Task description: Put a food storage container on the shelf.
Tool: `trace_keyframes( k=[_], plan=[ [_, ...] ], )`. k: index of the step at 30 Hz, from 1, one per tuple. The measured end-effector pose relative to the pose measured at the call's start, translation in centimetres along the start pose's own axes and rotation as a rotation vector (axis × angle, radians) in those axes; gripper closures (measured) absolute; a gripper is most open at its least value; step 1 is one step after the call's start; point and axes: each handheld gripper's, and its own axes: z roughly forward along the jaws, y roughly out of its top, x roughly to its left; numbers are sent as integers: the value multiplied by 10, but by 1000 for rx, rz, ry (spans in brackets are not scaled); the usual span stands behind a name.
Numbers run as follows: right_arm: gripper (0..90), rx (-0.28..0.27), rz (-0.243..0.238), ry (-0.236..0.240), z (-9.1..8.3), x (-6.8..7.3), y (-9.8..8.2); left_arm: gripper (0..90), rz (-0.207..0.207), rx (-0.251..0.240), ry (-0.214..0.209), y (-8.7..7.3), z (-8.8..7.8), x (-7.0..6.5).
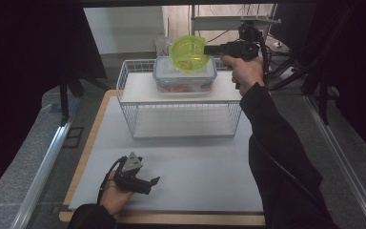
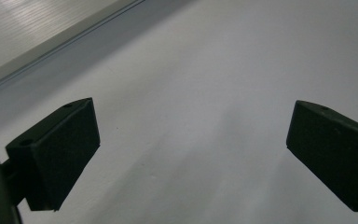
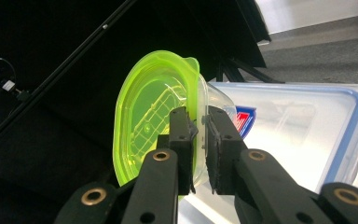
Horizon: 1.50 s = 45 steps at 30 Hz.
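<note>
Green-lidded tub (image 1: 188, 53) | light, stiff, slick plastic | right gripper (image 3: 199, 140) clamped on rim at 3 o'clock | left gripper (image 2: 191, 154) apart, idle

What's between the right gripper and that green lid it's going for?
Nothing: the right gripper is already shut on the rim of the green lid, holding it above the clear box.
</note>
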Motion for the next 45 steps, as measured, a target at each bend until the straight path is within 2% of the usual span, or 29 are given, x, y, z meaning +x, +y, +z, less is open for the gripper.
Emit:
trace_keyframes(
  k=[10,28,33,39,45],
  plan=[
    [812,-13,21,-33,9,-4,13,24,3,3,-4,0,0,0],
    [810,43,79,-56,34,-13,15,24,0,3,-11,0,0,0],
    [802,39,104,-52,36,-17,16,25,2,6,-12,0,0,1],
    [761,22,104,-93,41,-18,17,25,4,8,-14,0,0,0],
    [726,12,108,-107,45,-19,17,25,0,5,-17,-1,0,0]
  ],
)
